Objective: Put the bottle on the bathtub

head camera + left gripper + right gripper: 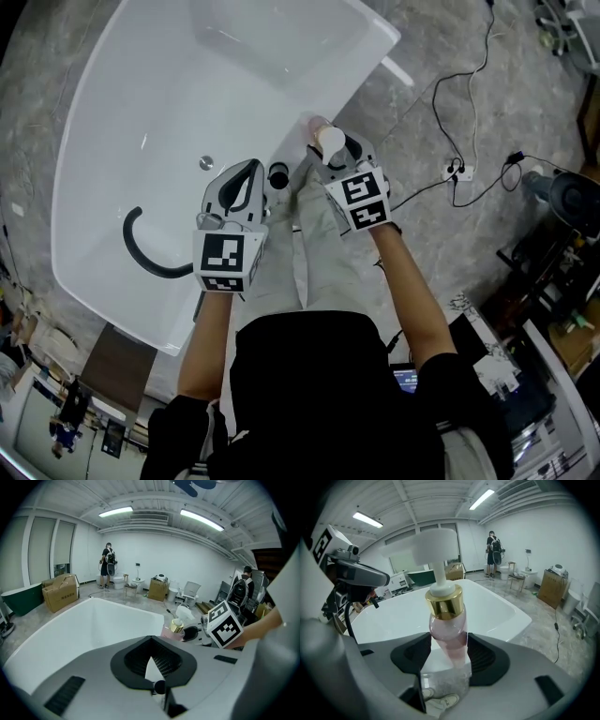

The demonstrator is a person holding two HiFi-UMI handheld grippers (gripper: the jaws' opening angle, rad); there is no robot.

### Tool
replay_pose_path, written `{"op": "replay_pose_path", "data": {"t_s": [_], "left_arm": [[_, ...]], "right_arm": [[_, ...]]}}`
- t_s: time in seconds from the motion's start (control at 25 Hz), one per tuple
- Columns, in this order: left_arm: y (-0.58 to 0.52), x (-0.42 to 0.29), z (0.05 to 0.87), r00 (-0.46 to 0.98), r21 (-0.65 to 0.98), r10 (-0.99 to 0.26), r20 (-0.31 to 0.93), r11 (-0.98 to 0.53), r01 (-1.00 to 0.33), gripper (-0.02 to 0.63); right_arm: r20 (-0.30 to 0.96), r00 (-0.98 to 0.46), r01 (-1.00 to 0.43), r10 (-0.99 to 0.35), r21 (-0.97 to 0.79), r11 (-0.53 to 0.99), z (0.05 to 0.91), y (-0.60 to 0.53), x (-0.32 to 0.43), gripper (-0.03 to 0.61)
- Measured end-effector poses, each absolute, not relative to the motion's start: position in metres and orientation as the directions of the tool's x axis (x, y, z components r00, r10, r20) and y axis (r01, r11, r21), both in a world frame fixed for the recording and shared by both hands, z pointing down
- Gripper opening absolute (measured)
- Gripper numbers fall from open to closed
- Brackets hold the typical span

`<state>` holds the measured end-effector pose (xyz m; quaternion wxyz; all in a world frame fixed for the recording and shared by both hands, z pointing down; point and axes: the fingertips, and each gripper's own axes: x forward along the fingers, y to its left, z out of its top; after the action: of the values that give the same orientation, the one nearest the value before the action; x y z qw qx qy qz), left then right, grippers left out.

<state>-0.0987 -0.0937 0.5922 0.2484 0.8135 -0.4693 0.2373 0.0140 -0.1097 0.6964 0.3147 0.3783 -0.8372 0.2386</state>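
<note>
Pinching what, the right gripper [449, 654]?

The bottle [447, 620] — a pad presses its clear, pink-tinted body from each side. It has a gold collar and a white pump on top.

What is in it?

Beyond the pink tint, I cannot tell.

And where is it?

It stands upright at the bathtub's [112, 122] long edge on the person's side, about midway along. Whether its base touches the rim I cannot tell.

The left gripper [151, 663]?

Its jaws are pressed together on nothing. It is near the bottle, just inside that same edge.

Anything in the tub?

A dark curved hose [141, 251] lies on its floor towards one end — and a round drain [206, 162] sits apart from it.
</note>
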Motion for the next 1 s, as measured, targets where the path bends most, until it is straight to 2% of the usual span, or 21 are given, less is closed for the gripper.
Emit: {"op": "replay_pose_path", "data": {"t_s": [0.44, 0.6, 0.8, 1.0], "left_arm": [[-0.095, -0.088, 0.525, 0.466, 0.127, -0.673, 0.575, -0.49, -0.863, 0.012], [-0.092, -0.079, 0.502, 0.478, 0.109, -0.674, 0.563, -0.513, -0.851, 0.012], [-0.096, -0.066, 0.46, 0.493, 0.1, -0.7, 0.516, -0.523, -0.846, 0.012], [-0.092, -0.05, 0.424, 0.516, 0.084, -0.707, 0.484, -0.549, -0.831, 0.012]], "right_arm": [[0.733, -0.449, -0.823, -0.511, -0.116, 0.557, 0.634, -0.092, 0.047, 0.239], [0.735, -0.415, -0.844, -0.536, -0.092, 0.528, 0.608, -0.089, 0.065, 0.181], [0.689, -0.399, -0.865, -0.605, -0.063, 0.498, 0.561, -0.096, 0.081, 0.071], [0.619, -0.398, -0.879, -0.676, -0.046, 0.475, 0.504, -0.106, 0.093, 0.037]]}}
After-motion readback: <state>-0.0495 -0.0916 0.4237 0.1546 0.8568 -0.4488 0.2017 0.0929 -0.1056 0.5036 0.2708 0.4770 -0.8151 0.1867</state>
